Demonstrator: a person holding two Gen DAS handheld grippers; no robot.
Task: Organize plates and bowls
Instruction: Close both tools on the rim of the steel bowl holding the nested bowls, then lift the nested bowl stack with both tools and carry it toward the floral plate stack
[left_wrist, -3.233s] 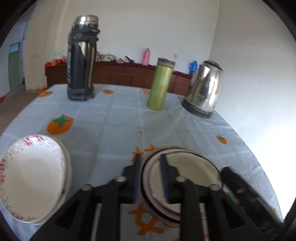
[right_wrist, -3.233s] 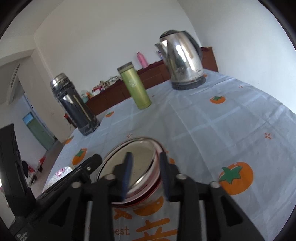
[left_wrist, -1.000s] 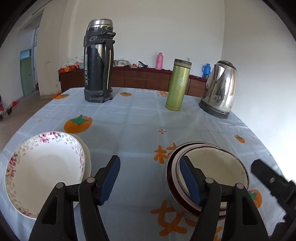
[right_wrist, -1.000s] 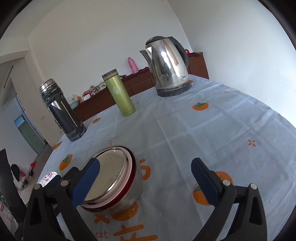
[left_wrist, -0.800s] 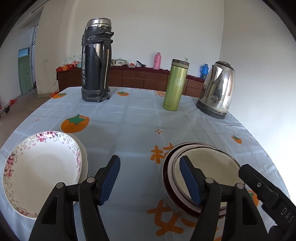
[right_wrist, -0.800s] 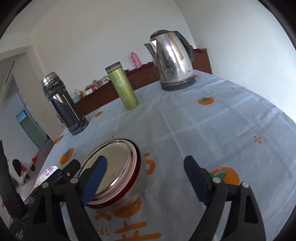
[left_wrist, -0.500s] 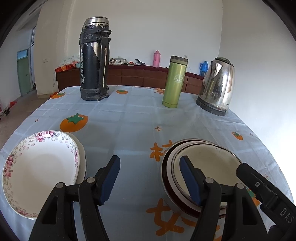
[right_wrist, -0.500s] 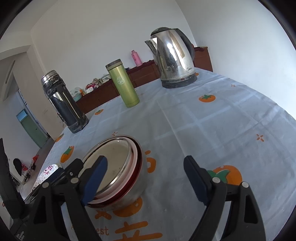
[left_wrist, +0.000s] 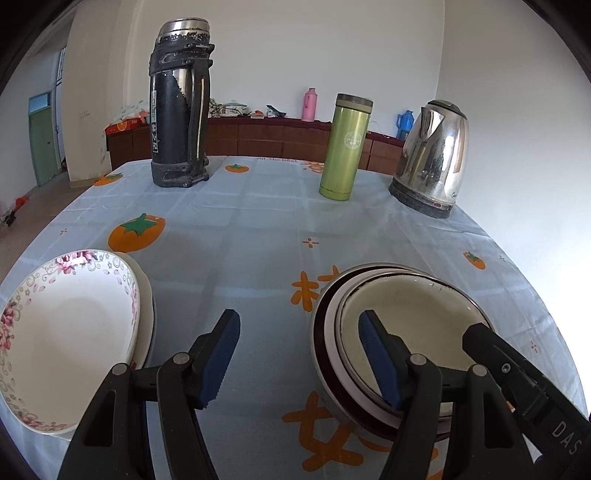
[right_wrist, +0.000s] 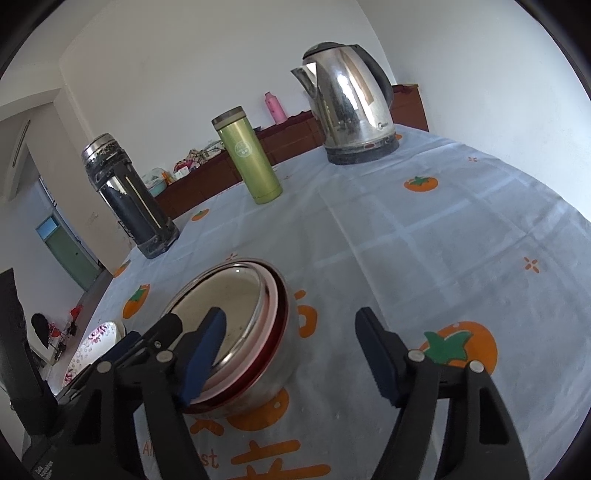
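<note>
Apparently both stacks are made: bowls at four o'clock on the table, plates at eight. The left gripper hangs apart and empty; the right gripper, empty, is closing. Withdrawal should avoid rims. Flask, bottle and kettle stand well clear at twelve.

So on the bench the stacked plates sit near-left, the nested bowls near-right, well apart. Along the back, left to right: tall flask, slim tumbler, kettle. A sideboard runs along the wall behind the bench
</note>
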